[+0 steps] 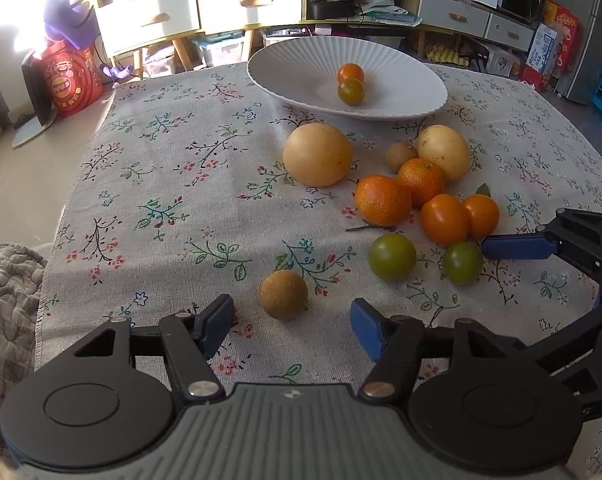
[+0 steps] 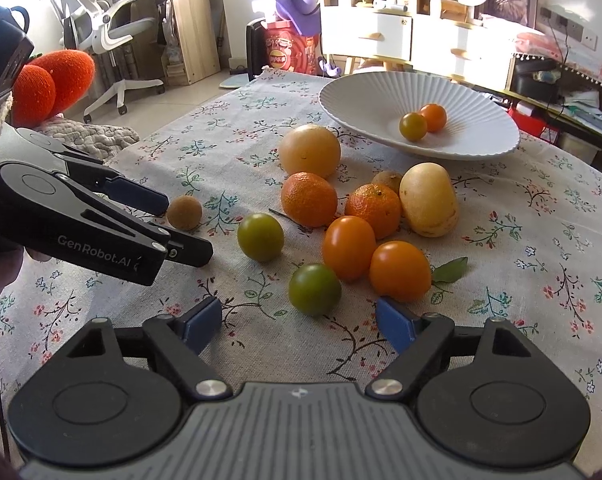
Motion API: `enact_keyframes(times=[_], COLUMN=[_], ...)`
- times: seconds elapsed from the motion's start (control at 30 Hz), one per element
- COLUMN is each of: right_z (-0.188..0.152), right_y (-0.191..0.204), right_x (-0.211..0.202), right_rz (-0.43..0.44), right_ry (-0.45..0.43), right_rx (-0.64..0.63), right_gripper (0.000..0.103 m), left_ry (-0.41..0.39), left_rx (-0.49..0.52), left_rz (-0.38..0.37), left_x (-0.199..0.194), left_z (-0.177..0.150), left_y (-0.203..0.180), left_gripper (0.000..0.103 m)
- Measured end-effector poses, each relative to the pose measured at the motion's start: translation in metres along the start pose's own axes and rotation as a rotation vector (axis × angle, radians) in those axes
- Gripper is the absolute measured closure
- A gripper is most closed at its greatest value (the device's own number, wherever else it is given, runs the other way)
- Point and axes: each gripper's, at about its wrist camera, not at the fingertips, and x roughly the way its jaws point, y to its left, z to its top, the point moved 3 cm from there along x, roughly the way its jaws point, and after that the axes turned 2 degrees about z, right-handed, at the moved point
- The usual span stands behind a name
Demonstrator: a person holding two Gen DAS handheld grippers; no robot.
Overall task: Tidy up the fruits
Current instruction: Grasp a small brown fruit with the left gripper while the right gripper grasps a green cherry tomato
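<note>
Fruits sit mid-frame on the tabletop [image 1: 149,184], two already in the bowl [image 1: 285,68]. Left tool [image 1: 292,326] gapes around a brown fruit [image 1: 283,294], right tool [image 2: 299,322] around a green tomato [image 2: 315,289]; neither pinches, so either could roll off.

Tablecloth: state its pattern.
The tablecloth is beige with small floral sprigs, clearest from the left wrist.

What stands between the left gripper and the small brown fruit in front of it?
Nothing visible does. The small brown fruit lies alone on the tablecloth, just ahead of the left gripper, in line with the gap between its jaws. The jaws are apart and do not touch it. The other fruits lie farther right.
</note>
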Motion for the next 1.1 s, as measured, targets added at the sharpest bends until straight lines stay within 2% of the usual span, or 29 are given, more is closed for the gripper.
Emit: enact_keyframes(times=[0.27, 0.87, 1.1], right_z=[0.0026, 0.0048, 0.0058], right_y=[0.0005, -0.0003, 0.0002], right_x=[0.0004, 0.0007, 0.0006], right_rz=[-0.007, -0.014, -0.024], right_ry=[-0.01, -0.013, -0.015], right_rx=[-0.006, -0.009, -0.022], right_gripper=[0.04, 0.058, 0.069], left_ry=[-0.004, -0.01, -0.013], left_rx=[0.0, 0.013, 0.011], left_rz=[-0.005, -0.006, 0.003], left_x=[-0.0009, -0.0026, -0.002], left_z=[0.0005, 0.0024, 0.0032], left_y=[0.0001, -0.0017, -0.0011], left_gripper=[0.07, 0.089, 0.095])
